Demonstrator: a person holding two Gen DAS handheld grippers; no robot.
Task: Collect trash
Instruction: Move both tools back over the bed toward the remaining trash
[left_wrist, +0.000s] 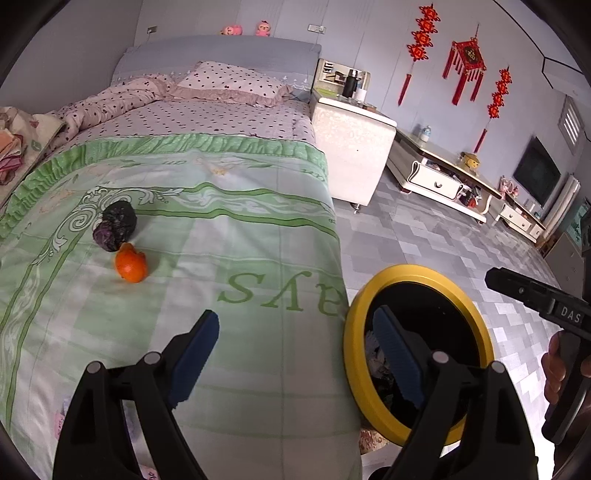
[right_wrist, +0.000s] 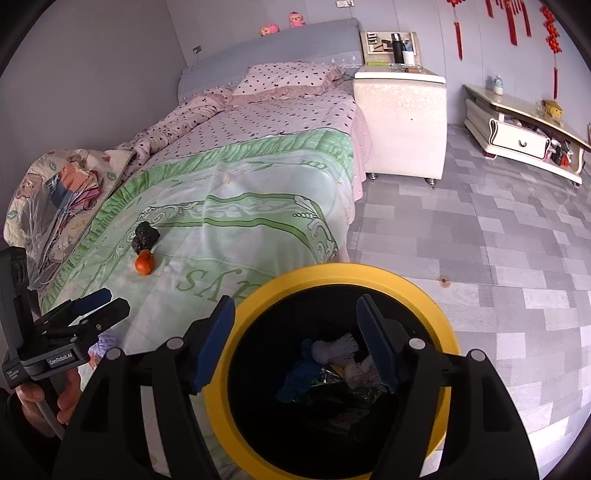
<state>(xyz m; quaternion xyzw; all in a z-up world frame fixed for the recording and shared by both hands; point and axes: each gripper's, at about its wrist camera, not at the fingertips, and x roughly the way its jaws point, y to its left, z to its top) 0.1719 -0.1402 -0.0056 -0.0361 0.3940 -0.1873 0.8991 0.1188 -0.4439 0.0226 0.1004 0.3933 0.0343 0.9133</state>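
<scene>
Yellow plastic is ringing the mouth of the one round bin (right_wrist: 258, 295), which is standing on the floor tight against the foot of the bed (left_wrist: 229, 122). Its inside is black, and crumpled scraps are lying at the bottom: something blue, something white and knitted-looking, some pale paper.

Three pieces of trash are sitting on the green bedcover (left_wrist: 207, 236), well away from the bin: a lumpy black wad (left_wrist: 119, 214), a purplish crinkled lump (left_wrist: 108, 237) touching it, and a torn orange peel (left_wrist: 131, 263), glossy and cupped, just beside those two.

Two grippers are hanging over the scene. The left gripper (left_wrist: 295, 354) is spreading its blue ribbed pads wide, one over the cover and one over the bin's rim, with nothing between them. The right gripper (right_wrist: 295, 332) is standing open above the bin's mouth, also gripping nothing. A hand (right_wrist: 48, 398) is showing at each handle.

The cover is a smooth printed cotton with a ruffled green border and large green letters. Beyond it a dotted pink quilt and one matching pillow are lying against a padded grey headboard, where two pink plush toys are perching. One white bedside cabinet is standing beside the bed on grey patchwork tiles, and red knotted ornaments are hanging on the wall.
</scene>
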